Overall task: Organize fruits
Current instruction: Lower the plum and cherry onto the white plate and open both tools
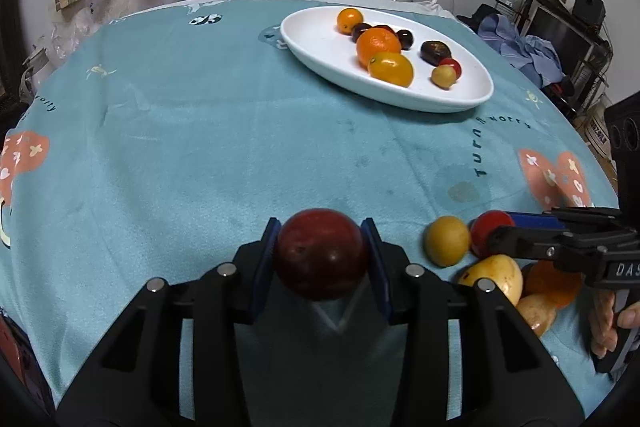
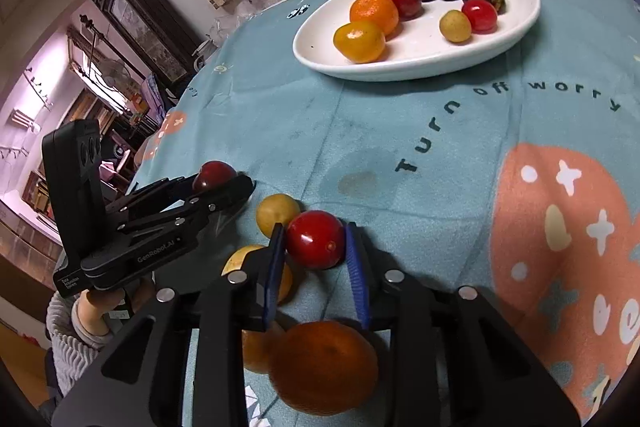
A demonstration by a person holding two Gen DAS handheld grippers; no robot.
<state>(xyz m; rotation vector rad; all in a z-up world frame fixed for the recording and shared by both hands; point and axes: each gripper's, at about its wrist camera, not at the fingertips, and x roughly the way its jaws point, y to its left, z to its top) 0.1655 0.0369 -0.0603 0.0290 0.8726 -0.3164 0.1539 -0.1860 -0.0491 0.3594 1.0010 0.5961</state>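
Gripping a dark red round plum, the left gripper hangs above the teal tablecloth; the right gripper clamps a glossy red cherry tomato.

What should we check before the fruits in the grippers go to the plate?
1. Left gripper shut on the dark red fruit: ok.
2. Right gripper shut on the bright red fruit: ok.
3. Free room on the white plate: ok, its near-left part is bare.
4. Way across the blue cloth to the plate: ok.
5. Yellow fruit touching the bright red fruit: not ok, it may roll when lifted.
6. Bright red fruit lifted clear of the cloth: cannot tell.
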